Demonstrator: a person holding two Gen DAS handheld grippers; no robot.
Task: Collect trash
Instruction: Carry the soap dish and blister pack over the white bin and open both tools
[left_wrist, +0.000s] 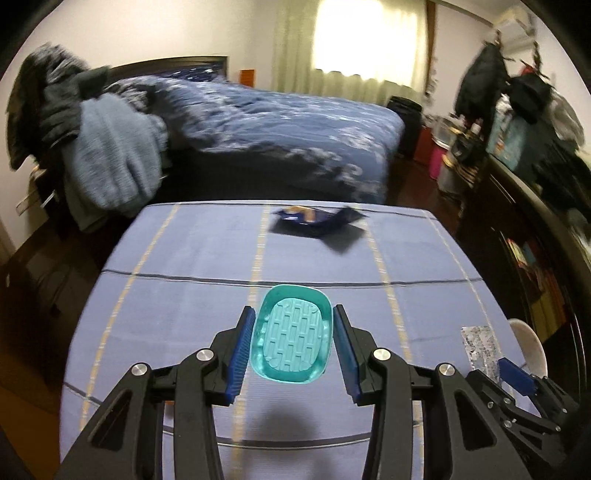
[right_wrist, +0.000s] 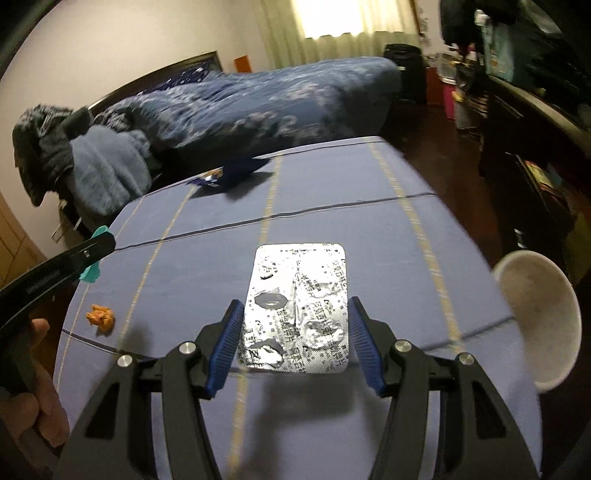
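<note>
My left gripper (left_wrist: 293, 341) is shut on a small teal plastic tray (left_wrist: 291, 339), held above the blue checked tablecloth (left_wrist: 184, 258); its shadow falls below. The right gripper (right_wrist: 295, 332) is shut on a used silver blister pack (right_wrist: 297, 306), also lifted off the cloth. In the right wrist view the left gripper (right_wrist: 94, 254) shows at the left edge with the teal tray (right_wrist: 90, 275) in it. A dark blue wrapper (left_wrist: 317, 221) lies near the table's far edge. An orange crumpled scrap (right_wrist: 99, 317) lies at the left of the table.
A white paper cup (right_wrist: 539, 317) stands at the table's right edge, close to the right gripper. Beyond the table is a bed with a blue quilt (left_wrist: 277, 122). A chair piled with clothes (left_wrist: 103, 155) is far left. Dark cluttered furniture (left_wrist: 535, 206) lines the right.
</note>
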